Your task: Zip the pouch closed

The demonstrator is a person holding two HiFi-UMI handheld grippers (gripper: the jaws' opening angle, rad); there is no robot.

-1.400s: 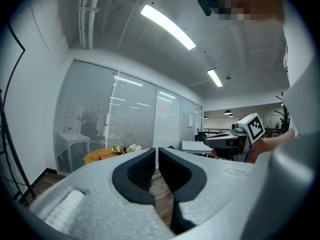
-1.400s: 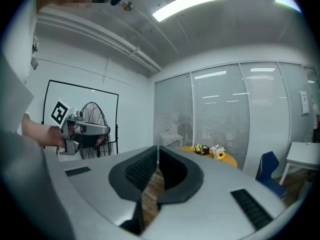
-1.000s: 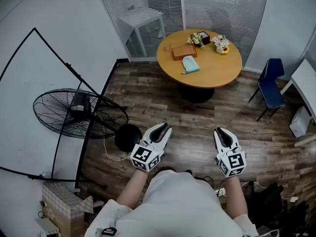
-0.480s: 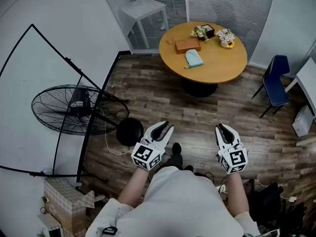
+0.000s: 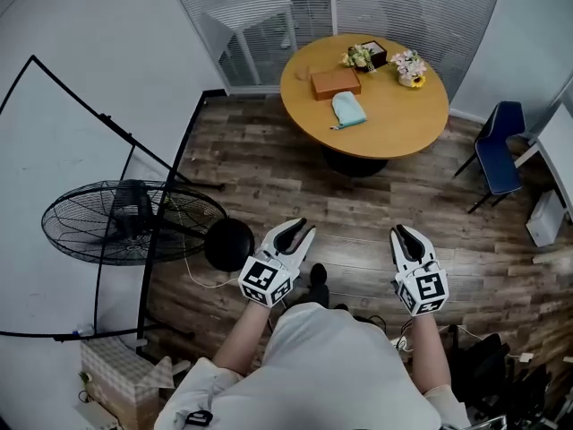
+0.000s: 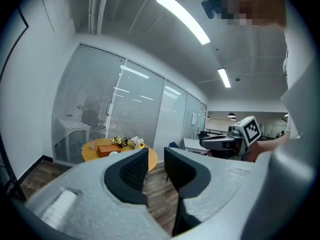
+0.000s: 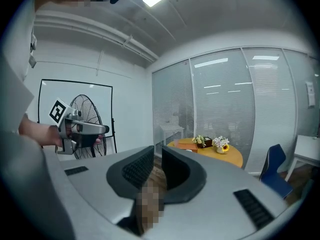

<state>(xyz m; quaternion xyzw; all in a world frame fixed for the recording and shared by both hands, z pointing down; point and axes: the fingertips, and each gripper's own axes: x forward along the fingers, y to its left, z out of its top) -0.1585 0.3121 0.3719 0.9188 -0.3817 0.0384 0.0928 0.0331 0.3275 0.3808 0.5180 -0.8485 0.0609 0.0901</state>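
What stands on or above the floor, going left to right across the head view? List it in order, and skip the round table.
standing fan → left claw → right claw → blue chair

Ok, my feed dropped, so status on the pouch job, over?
Left hand-held gripper and right hand-held gripper empty, jaws slightly apart. Pouch on round table, untouched. Fan stands off left.
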